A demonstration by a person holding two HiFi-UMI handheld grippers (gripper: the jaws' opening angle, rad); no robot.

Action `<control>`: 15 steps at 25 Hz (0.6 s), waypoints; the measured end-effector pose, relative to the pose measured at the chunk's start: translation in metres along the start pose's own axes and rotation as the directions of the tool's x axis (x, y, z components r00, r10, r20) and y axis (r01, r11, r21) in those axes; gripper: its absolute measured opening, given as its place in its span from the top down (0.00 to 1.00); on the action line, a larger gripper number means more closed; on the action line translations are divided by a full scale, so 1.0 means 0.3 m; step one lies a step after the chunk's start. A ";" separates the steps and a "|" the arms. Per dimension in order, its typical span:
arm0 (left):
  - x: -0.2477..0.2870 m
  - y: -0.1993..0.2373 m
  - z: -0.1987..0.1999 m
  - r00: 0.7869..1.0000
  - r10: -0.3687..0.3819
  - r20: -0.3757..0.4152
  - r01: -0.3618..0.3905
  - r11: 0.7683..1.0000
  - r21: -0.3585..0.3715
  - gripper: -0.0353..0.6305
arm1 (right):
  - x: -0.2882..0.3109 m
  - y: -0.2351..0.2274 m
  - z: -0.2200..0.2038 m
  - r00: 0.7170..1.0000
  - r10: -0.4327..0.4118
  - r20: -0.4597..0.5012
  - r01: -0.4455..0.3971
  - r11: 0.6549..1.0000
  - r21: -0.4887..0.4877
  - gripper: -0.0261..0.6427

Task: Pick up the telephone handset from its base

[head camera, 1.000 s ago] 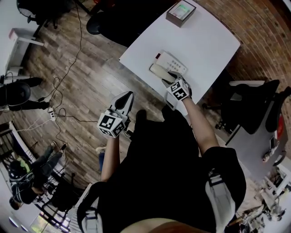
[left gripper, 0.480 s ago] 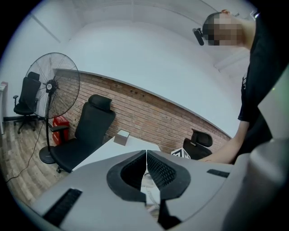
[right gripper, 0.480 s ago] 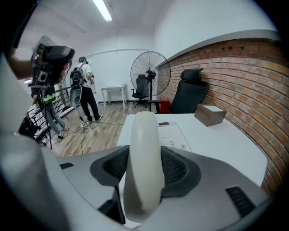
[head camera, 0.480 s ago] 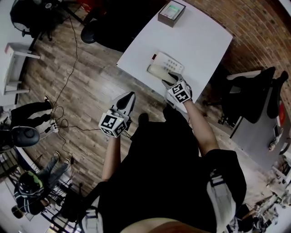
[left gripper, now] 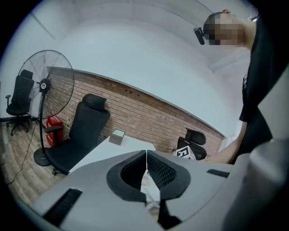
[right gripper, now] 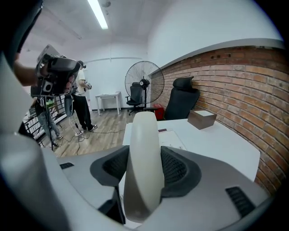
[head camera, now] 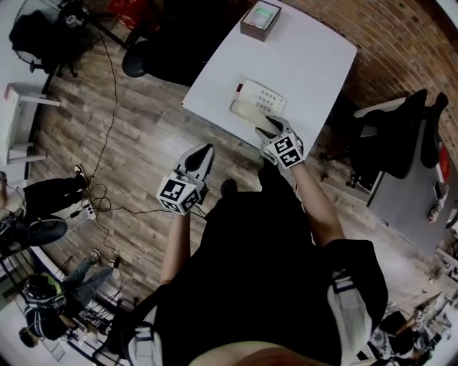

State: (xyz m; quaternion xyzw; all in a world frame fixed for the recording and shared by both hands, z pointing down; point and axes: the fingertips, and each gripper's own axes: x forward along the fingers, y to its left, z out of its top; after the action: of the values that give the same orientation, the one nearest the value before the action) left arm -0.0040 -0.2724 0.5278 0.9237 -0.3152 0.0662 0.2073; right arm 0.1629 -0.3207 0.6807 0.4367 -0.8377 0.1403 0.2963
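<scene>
The right gripper (head camera: 272, 129) clamps the handset (right gripper: 143, 158), seemingly just clear of the base (head camera: 261, 96). The left gripper (left gripper: 146, 158) hangs closed, empty.

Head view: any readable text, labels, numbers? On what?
No text can be read.
Phone base: keys too small to read.
Box: green top, nothing legible.
Marker cubes: black-and-white patterns only, no letters.
</scene>
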 end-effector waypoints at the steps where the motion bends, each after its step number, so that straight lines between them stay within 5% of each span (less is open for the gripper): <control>1: -0.004 -0.003 0.000 1.000 -0.006 0.000 0.006 1.000 0.005 0.92 | -0.008 -0.001 0.004 1.000 -0.011 0.017 0.011 1.000 0.007 0.65; 15: -0.096 -0.033 -0.030 0.996 -0.082 -0.031 0.083 0.996 0.042 0.92 | -0.127 0.058 0.044 0.985 -0.127 0.115 0.116 0.988 0.099 0.65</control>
State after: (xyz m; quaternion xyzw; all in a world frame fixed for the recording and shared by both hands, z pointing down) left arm -0.0207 -0.2453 0.5253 0.9391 -0.2722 0.0780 0.1945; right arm 0.1605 -0.2923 0.6470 0.5080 -0.8186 0.1336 0.2323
